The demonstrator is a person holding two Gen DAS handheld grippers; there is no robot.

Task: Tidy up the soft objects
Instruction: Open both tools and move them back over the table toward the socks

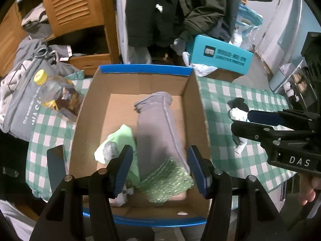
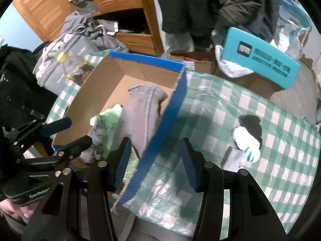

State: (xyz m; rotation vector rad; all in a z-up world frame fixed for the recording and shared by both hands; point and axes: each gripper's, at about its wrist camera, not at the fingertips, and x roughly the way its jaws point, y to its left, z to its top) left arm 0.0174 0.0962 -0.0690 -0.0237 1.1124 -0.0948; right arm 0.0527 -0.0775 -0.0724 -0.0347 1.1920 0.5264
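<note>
A cardboard box with a blue rim (image 1: 144, 69) (image 2: 146, 59) stands on the green checked table. Inside lie a grey sock (image 1: 156, 132) (image 2: 138, 120), a light green cloth (image 1: 118, 140) (image 2: 108, 118) and a glittery green piece (image 1: 166, 182). My left gripper (image 1: 159, 168) is open and empty above the box's near end. My right gripper (image 2: 154, 162) is open and empty, straddling the box's right wall; it shows at the right of the left wrist view (image 1: 240, 122). A black and white sock (image 2: 247, 138) (image 1: 238, 110) lies on the table right of the box.
A plastic bottle with a yellow cap (image 1: 52, 92) (image 2: 70, 64) lies left of the box beside a grey bag (image 1: 22, 104). A teal box (image 1: 220, 57) (image 2: 260, 58) stands behind. A wooden cabinet (image 1: 74, 6) and hanging dark clothes (image 1: 170, 10) fill the back.
</note>
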